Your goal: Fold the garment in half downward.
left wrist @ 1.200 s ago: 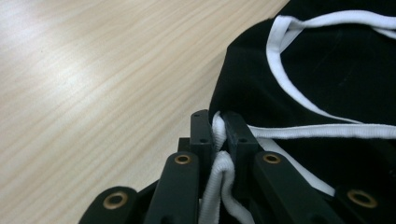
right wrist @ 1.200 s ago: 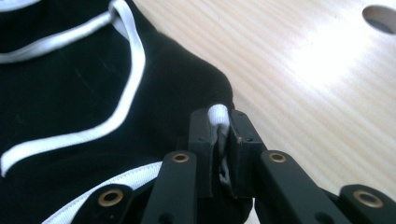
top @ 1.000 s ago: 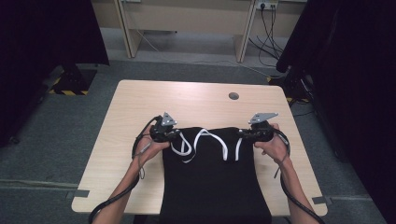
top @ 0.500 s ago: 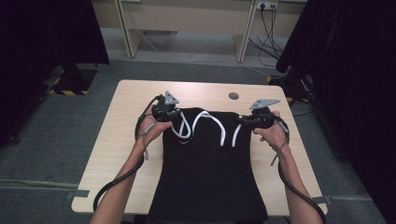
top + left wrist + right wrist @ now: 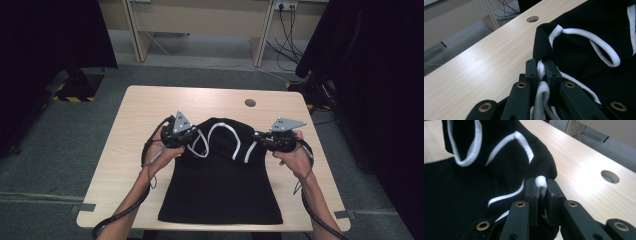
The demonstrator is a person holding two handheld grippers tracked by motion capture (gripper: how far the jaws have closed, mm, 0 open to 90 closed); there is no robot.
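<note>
A black garment with white trim (image 5: 220,185) lies on the wooden table (image 5: 135,115), its lower part flat toward the near edge. Its upper part, with white-edged straps (image 5: 235,140), is lifted and bunched between the two grippers. My left gripper (image 5: 186,139) is shut on a white-trimmed edge at the garment's left top corner; in the left gripper view the white trim (image 5: 541,75) sits pinched between the jaws (image 5: 541,72). My right gripper (image 5: 257,137) is shut on the right top corner, where white trim (image 5: 541,182) pokes out between the jaws (image 5: 541,190).
A round cable hole (image 5: 250,103) is in the table near its far edge, also seen as a hole (image 5: 532,19) and a hole (image 5: 609,176) in the gripper views. Desk legs and cables stand beyond the table. Dark curtains hang at both sides.
Both grippers have carried the garment's top edge farther up the table, away from the person. The fabric now folds up between them, with more cloth laid flat behind.
</note>
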